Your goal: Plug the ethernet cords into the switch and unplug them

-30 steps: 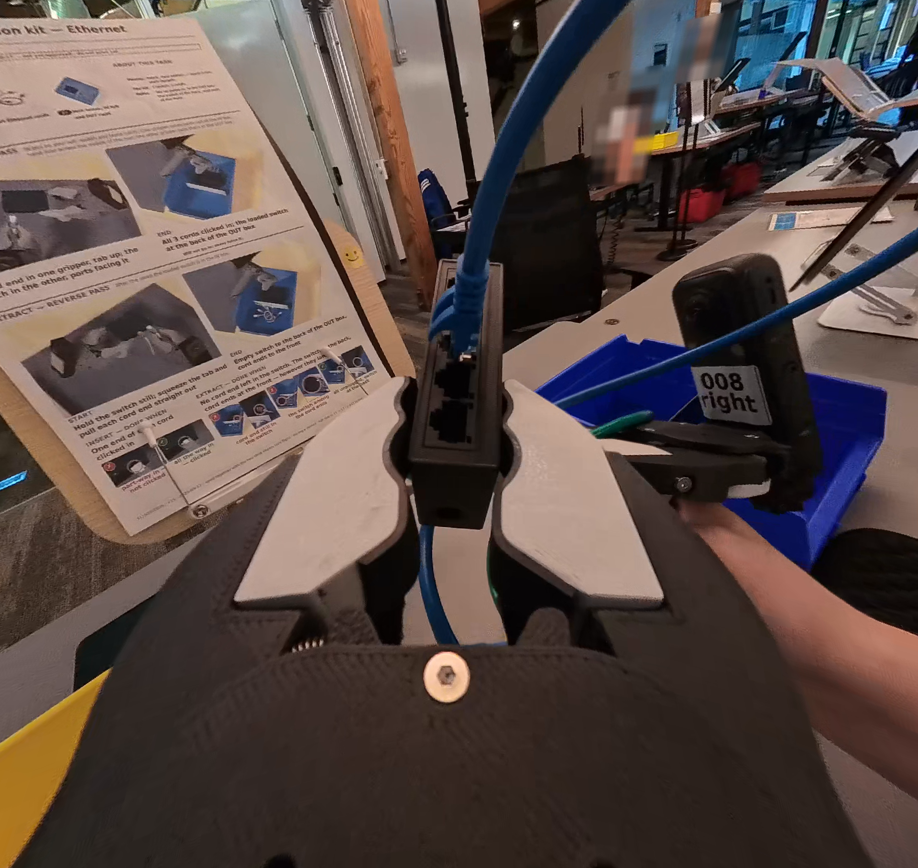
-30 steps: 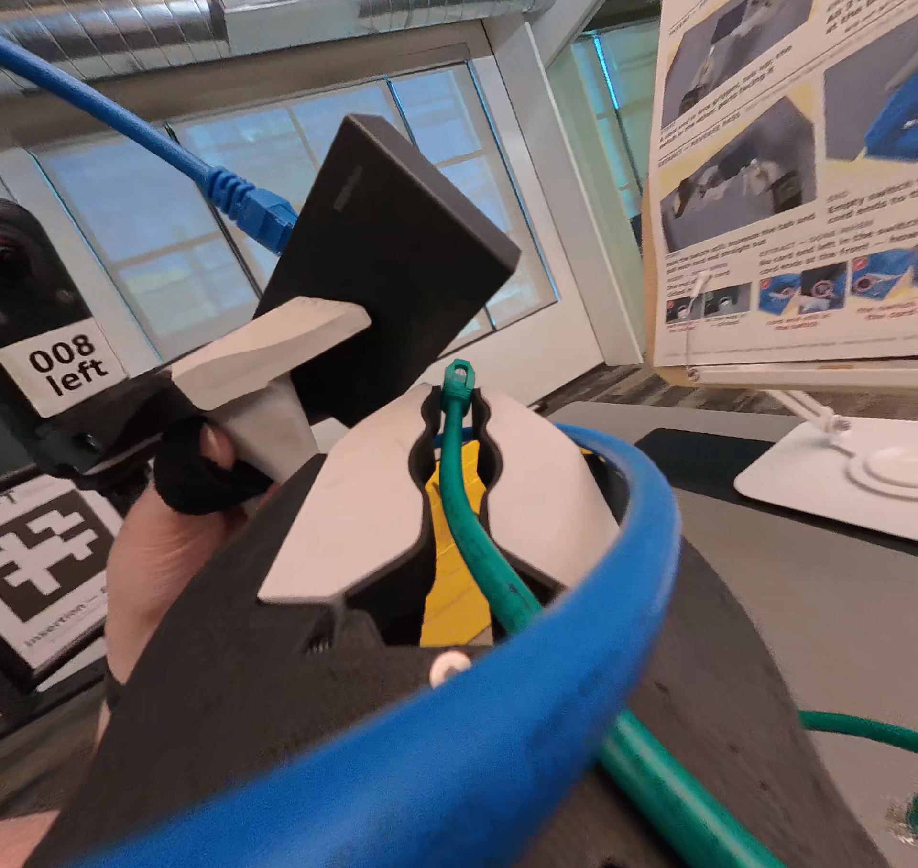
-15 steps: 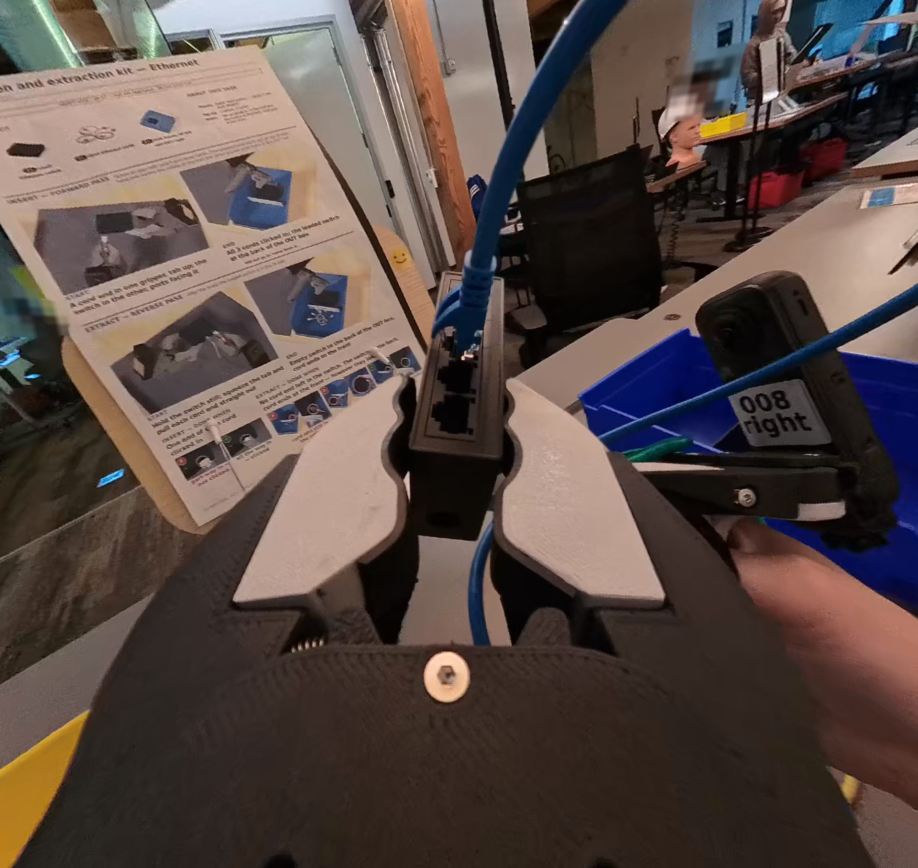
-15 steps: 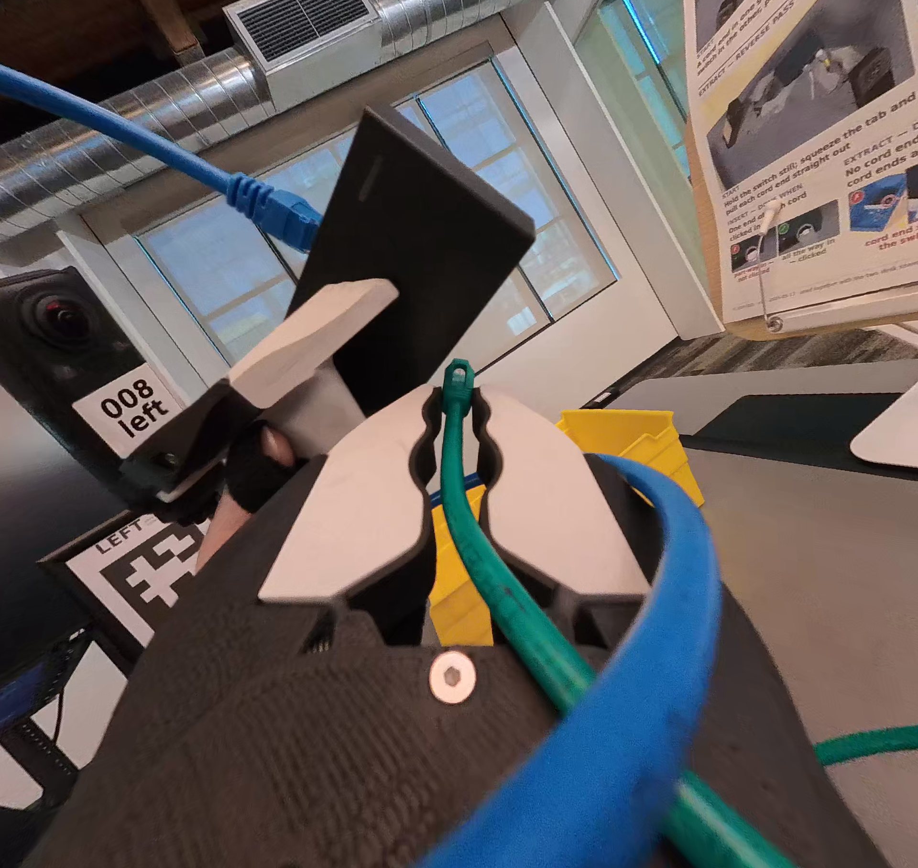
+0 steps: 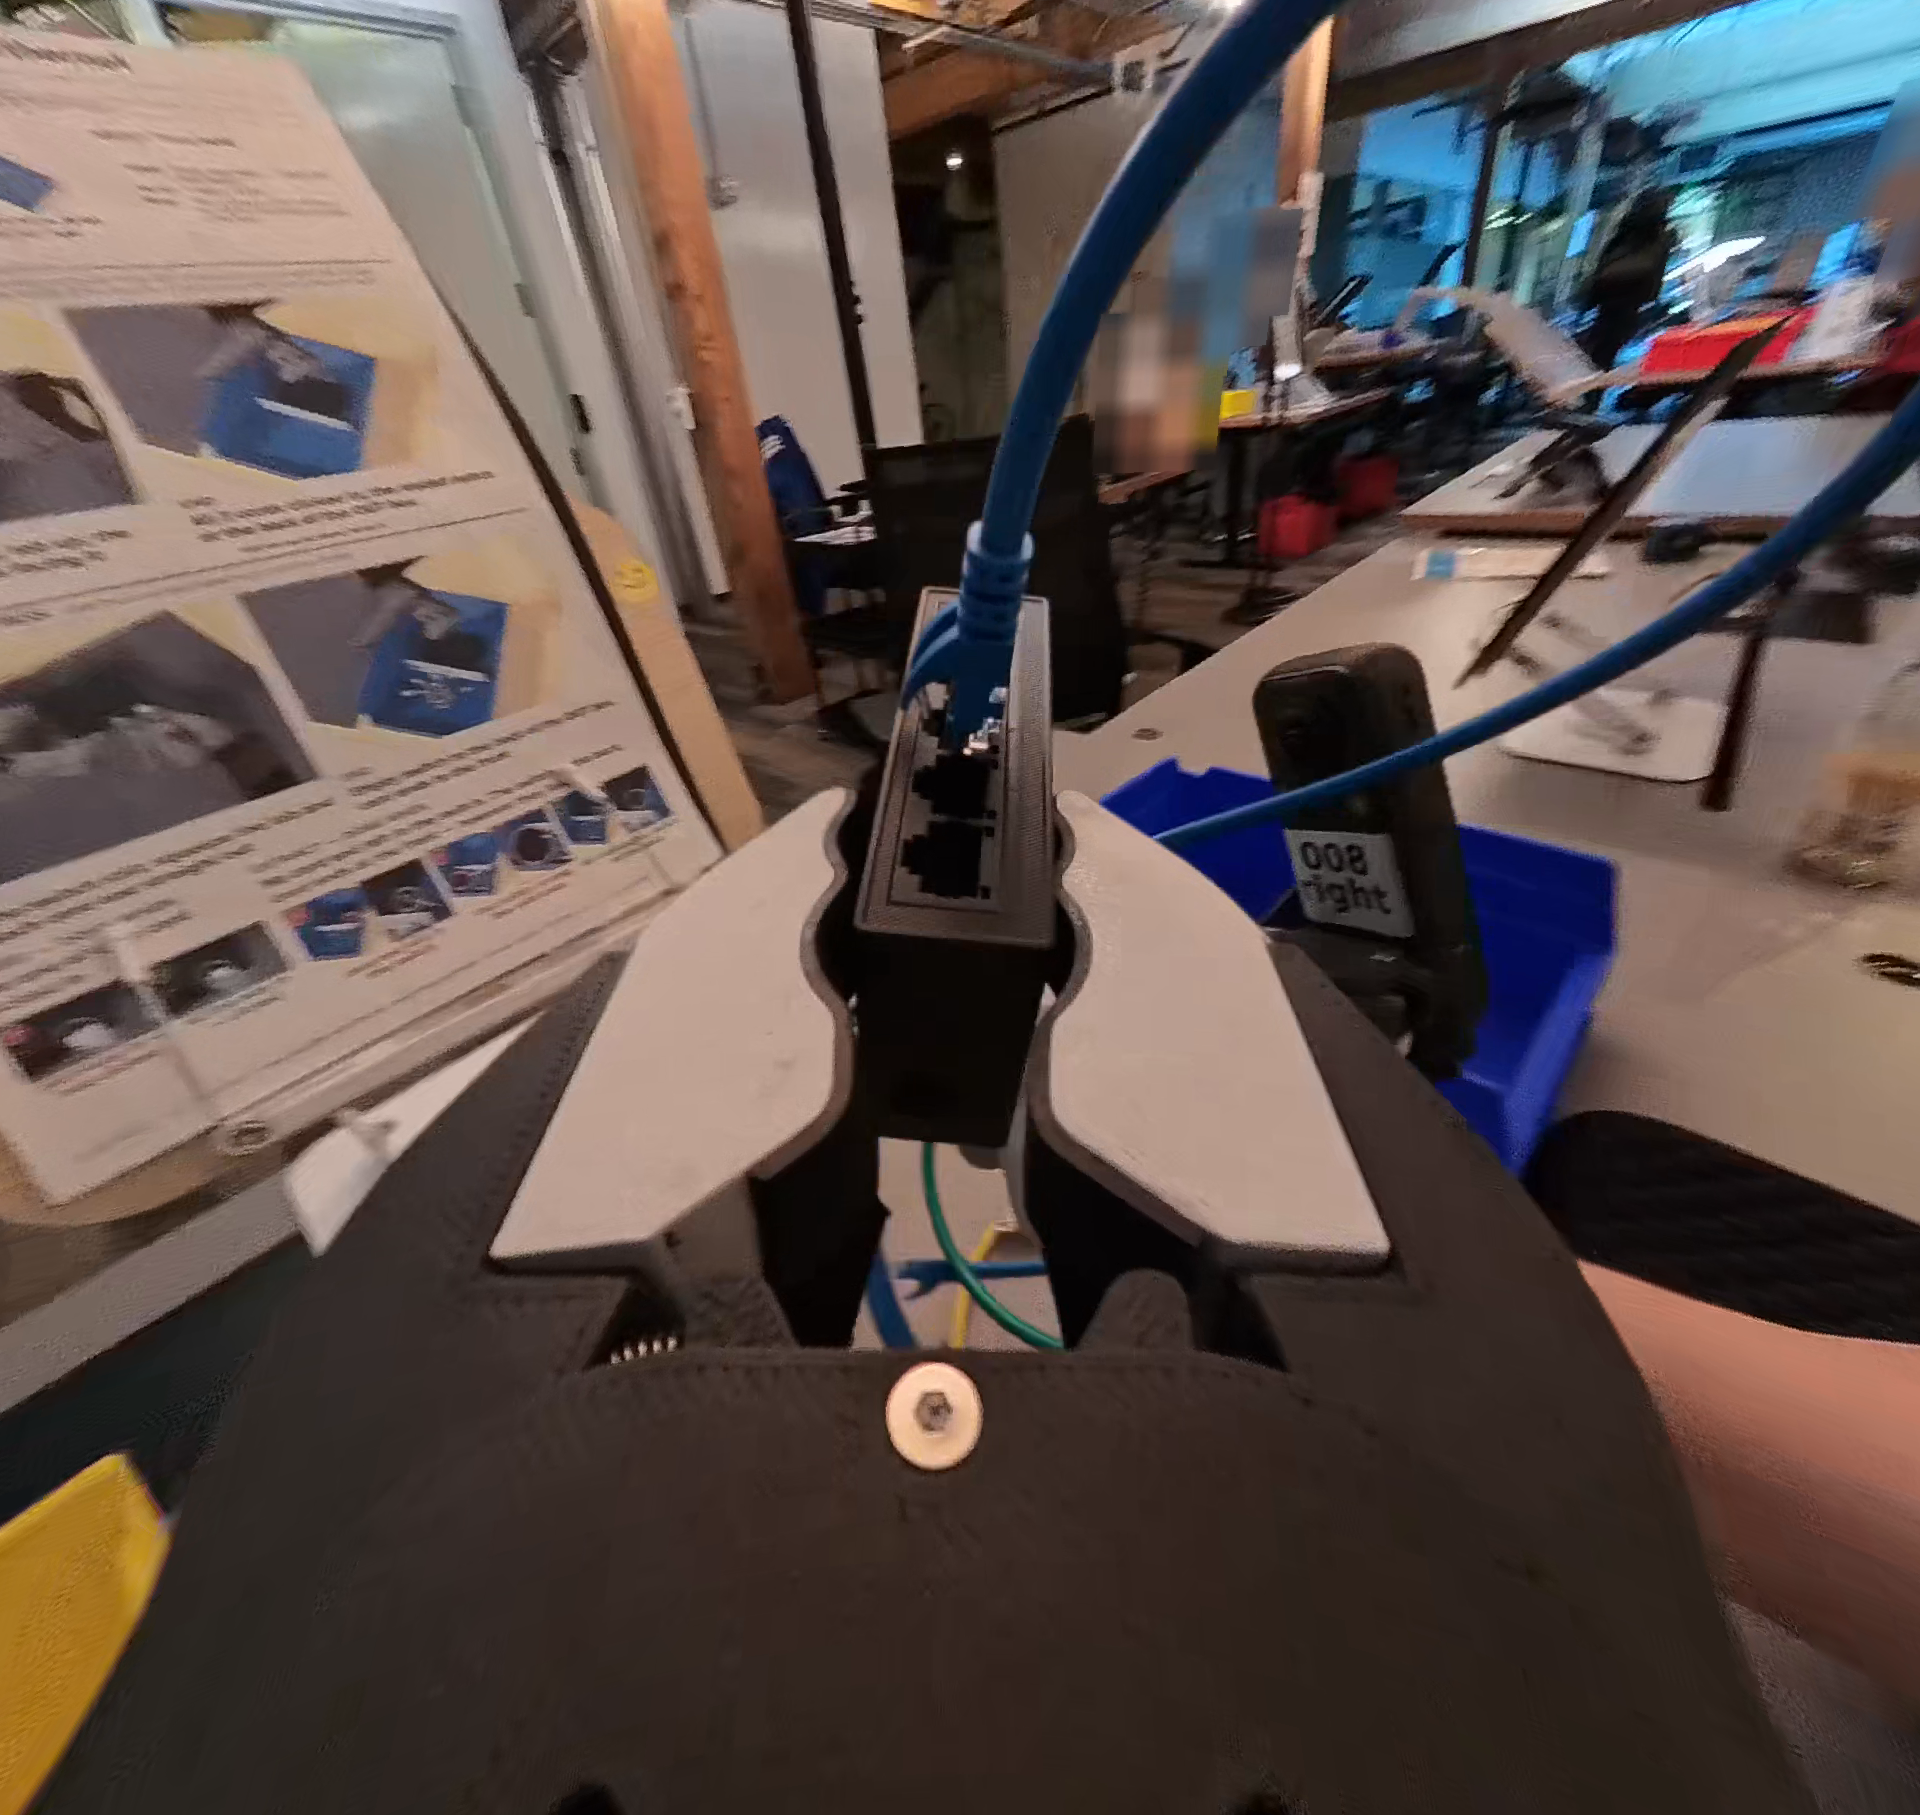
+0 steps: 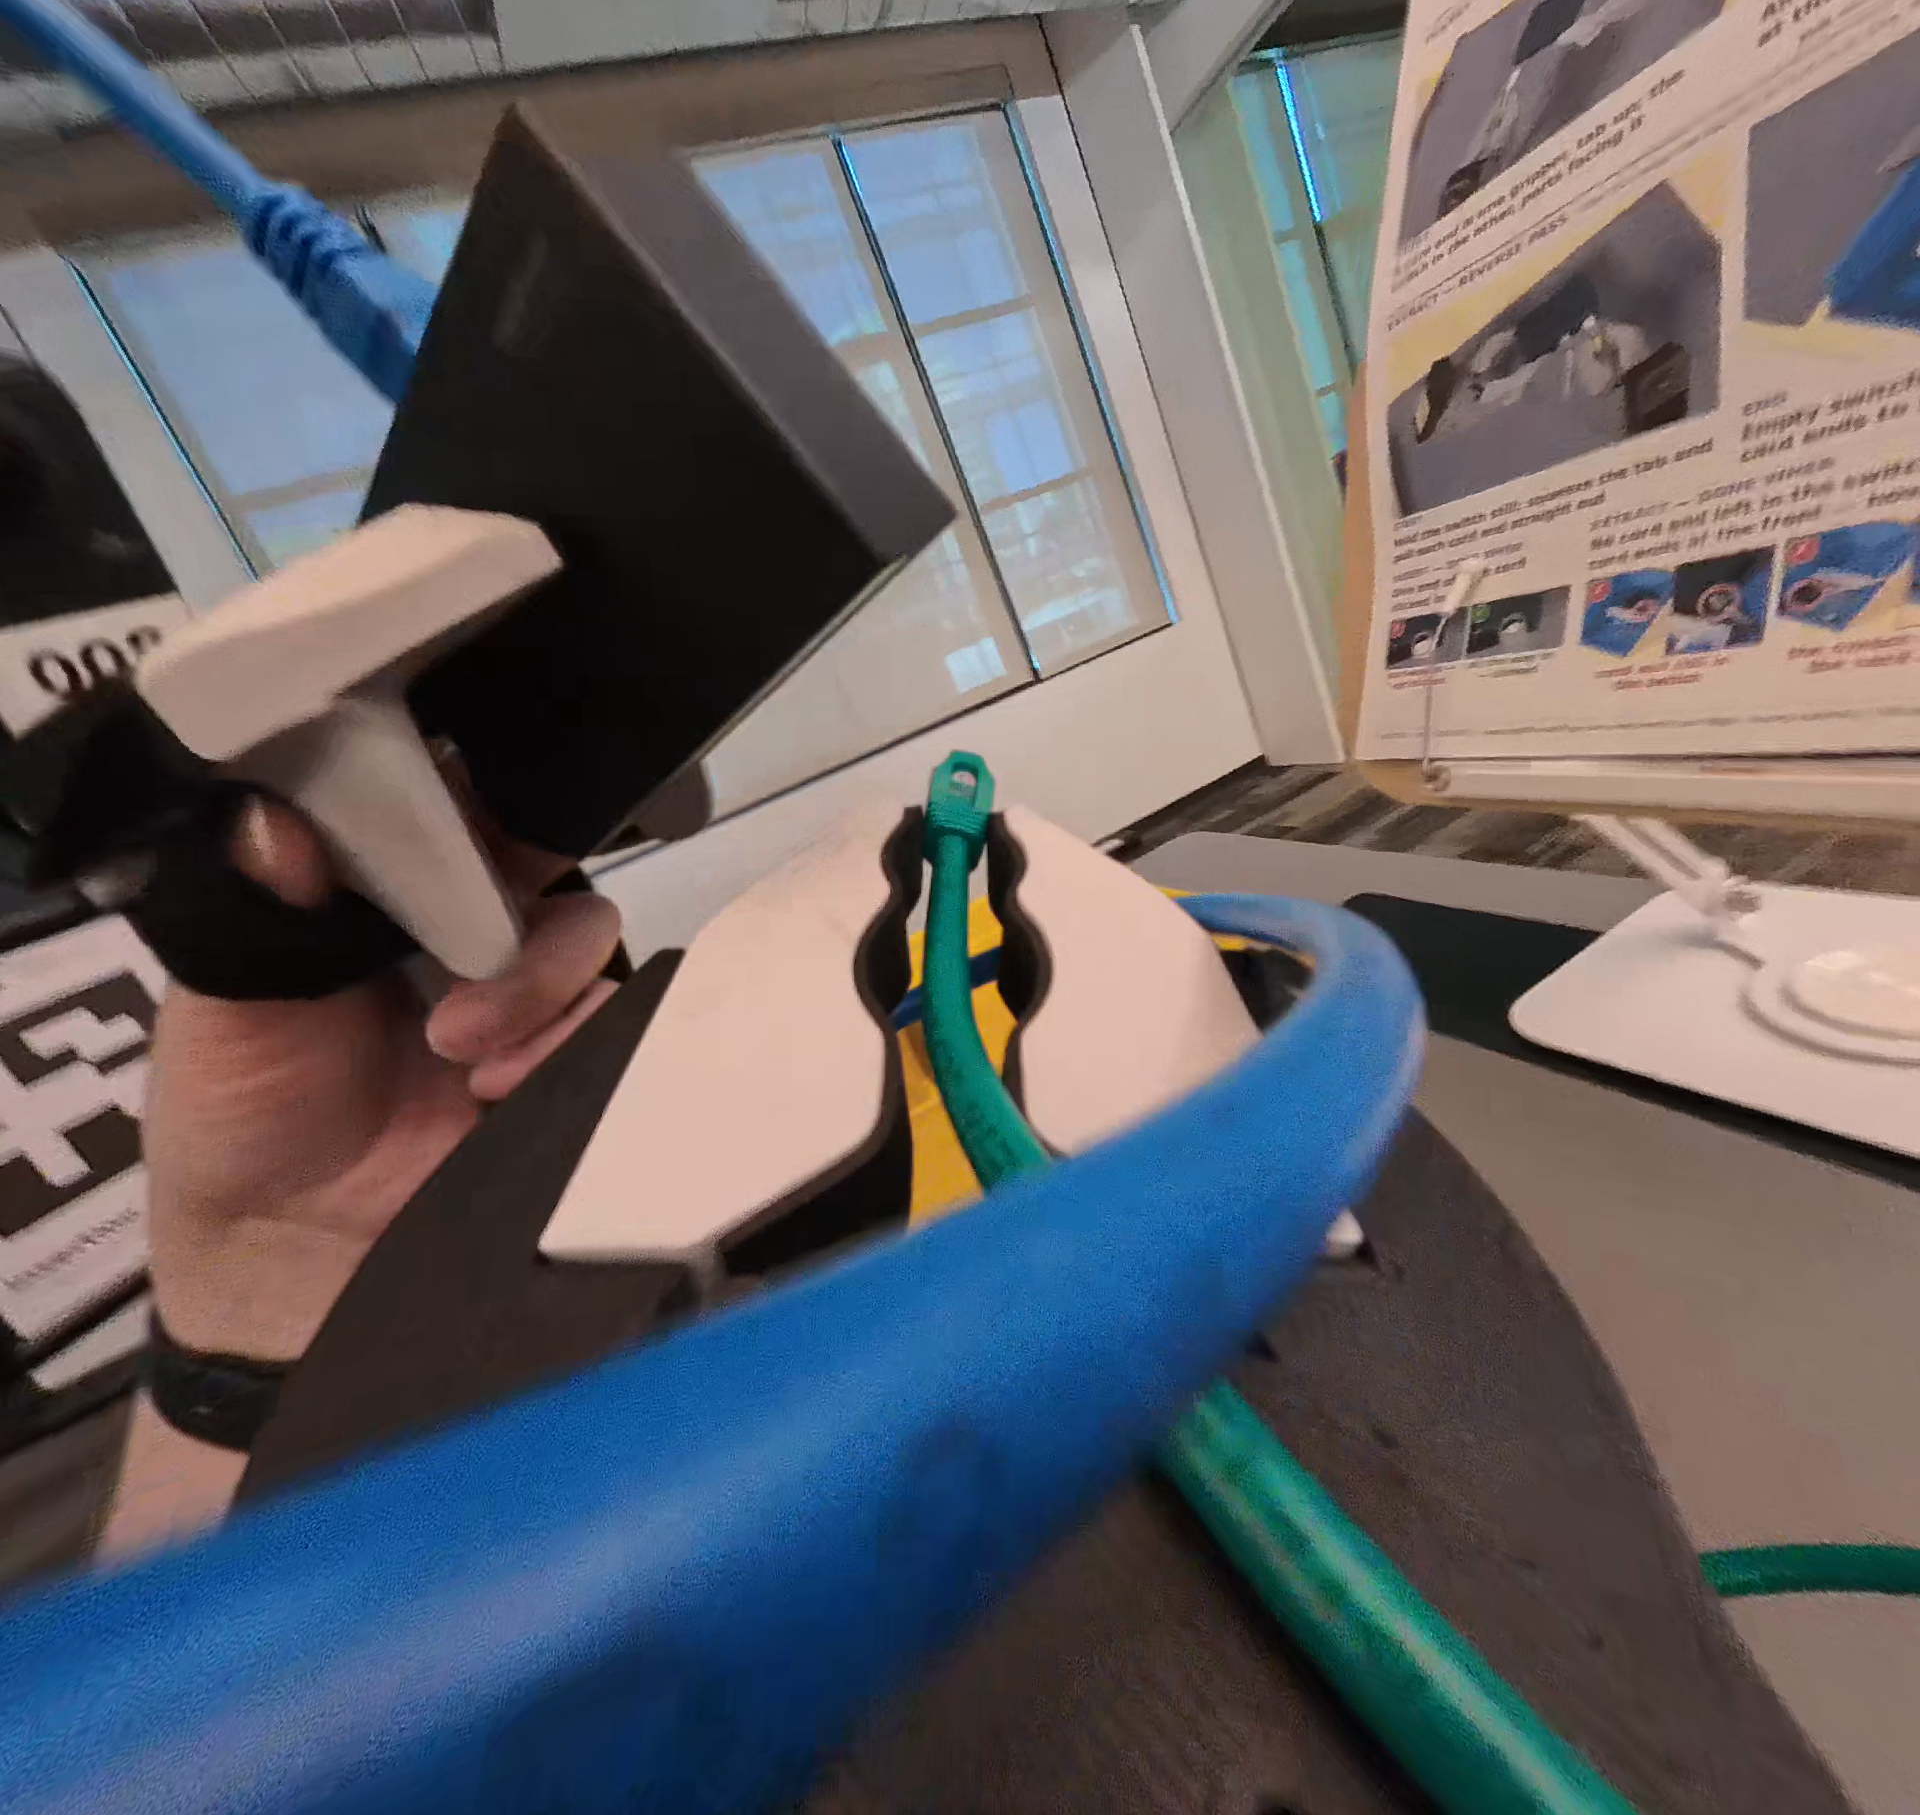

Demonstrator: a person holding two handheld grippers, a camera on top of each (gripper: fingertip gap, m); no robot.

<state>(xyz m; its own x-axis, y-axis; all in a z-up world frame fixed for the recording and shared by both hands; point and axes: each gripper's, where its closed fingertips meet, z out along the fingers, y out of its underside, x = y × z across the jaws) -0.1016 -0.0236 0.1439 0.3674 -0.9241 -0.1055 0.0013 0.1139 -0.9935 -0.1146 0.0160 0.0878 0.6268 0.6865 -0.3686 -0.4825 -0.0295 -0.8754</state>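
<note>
In the right wrist view a blurred blue cord (image 6: 727, 1433) crosses the foreground and hides the right gripper's base, while the green cord (image 6: 961, 976) runs off the bottom edge. The left view's instruction sheet (image 5: 260, 570) is smeared and cut off at the left edge, and the switch (image 5: 961, 830) hides the far ports behind the blue plug.

One switch (image 5: 956, 835), three cords, two bins.
</note>
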